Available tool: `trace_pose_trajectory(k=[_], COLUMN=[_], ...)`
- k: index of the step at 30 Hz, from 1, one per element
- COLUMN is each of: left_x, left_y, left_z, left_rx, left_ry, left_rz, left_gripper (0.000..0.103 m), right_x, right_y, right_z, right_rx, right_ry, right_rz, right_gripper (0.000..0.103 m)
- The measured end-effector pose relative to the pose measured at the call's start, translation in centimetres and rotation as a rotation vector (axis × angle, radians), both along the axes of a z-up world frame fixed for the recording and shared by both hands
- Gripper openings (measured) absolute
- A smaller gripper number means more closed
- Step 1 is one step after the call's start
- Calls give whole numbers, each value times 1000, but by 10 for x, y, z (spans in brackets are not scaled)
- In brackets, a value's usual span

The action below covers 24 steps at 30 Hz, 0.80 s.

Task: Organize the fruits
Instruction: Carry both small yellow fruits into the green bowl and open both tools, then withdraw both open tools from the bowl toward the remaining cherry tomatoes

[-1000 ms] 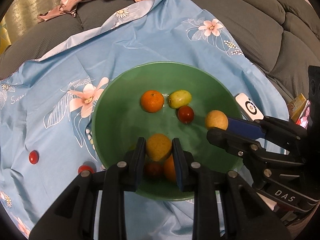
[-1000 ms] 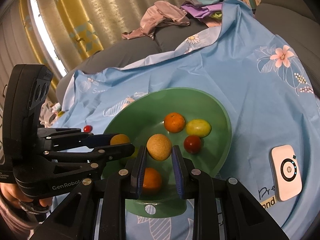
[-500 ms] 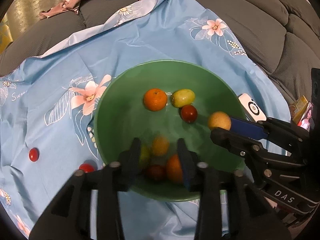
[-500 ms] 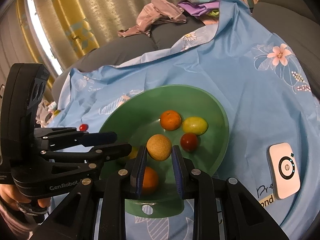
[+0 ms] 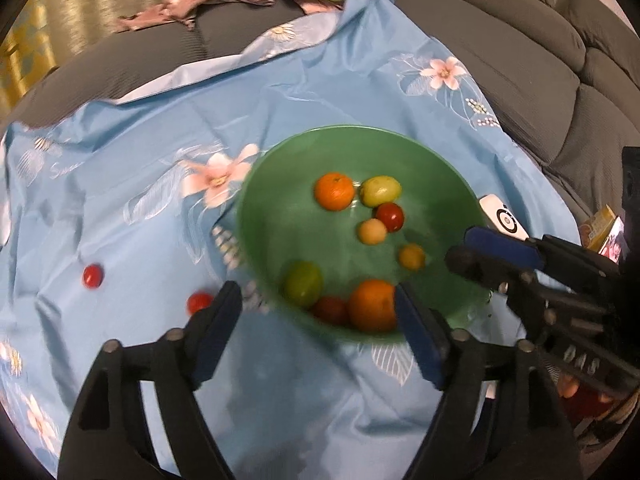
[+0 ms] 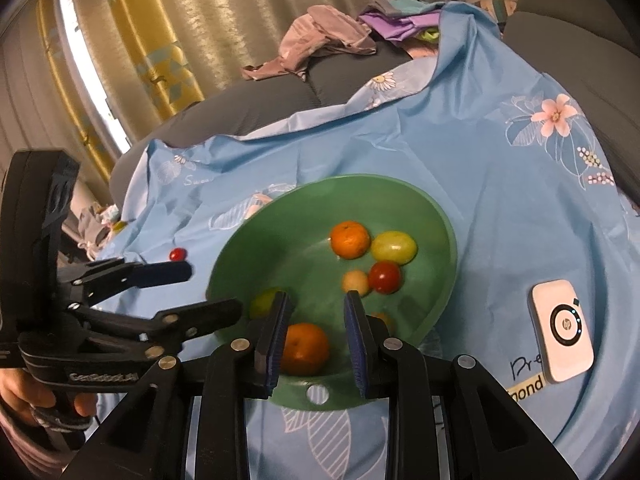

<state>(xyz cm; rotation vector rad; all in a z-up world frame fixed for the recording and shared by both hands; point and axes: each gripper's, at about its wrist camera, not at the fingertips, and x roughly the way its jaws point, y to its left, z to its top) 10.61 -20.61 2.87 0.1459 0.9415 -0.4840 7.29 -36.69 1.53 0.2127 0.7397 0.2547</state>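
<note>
A green round plastic bowl (image 5: 280, 216) sits right of centre in the left wrist view, on a light blue flowered cloth (image 5: 140, 128) spread over grey sofa cushions (image 5: 520, 64). Most of the fruit lies inside it:
- An orange mandarin (image 5: 334, 191) touches a yellow-green oval fruit (image 5: 380, 191), whose long axis runs left to right, rising slightly to the right.
- Below these are a red tomato (image 5: 390, 216), a pale tan ball (image 5: 372, 231) and a small yellow-orange fruit (image 5: 411, 257).
- By the near rim are a green round fruit (image 5: 303, 283), a dark red one (image 5: 330, 310) and a larger orange (image 5: 372, 304).

Two small red tomatoes (image 5: 92, 276) lie on the cloth, left of the bowl and well apart from each other.

The left claw (image 5: 316, 288) is opening – its pads are wide apart, straddling the bowl's near rim, with nothing gripped. The right claw (image 6: 312, 300) points over the near rim; its blue pads stand a narrow gap apart and nothing is between them (the big orange shows behind).

At lower right of the right wrist view lies a white rounded device (image 6: 562, 330) with a ring marked "hp". It rests on a label reading "Pre" and "ond" (image 6: 526, 376). The left tool's body reads "GenRobot", blurred, and the cloth carries a script word beginning "Sw" (image 6: 198, 181).
</note>
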Motion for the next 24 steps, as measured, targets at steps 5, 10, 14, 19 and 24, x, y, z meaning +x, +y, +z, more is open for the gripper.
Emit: trace_pose_trajectory(k=[5, 10, 14, 19, 24], left_x=[-24, -44, -59, -76, -88], left_y=[37, 72, 91, 101, 115], left_z=[-10, -11, -6, -2, -6], left_rx=[-20, -34, -58, -78, -86], left_ry=[38, 53, 45, 37, 44], left_rz=[82, 162, 208, 233, 252], left_gripper=[85, 85, 86, 88, 88], right_x=[-9, -22, -32, -42, -47], right_y=[4, 9, 21, 45, 67], right_z=[2, 6, 12, 18, 18], right_rx=[8, 21, 12, -7, -24], right_ry=[-4, -14, -31, -50, -47], right_rz=[6, 21, 49, 112, 158], right_gripper=[29, 30, 36, 37, 37])
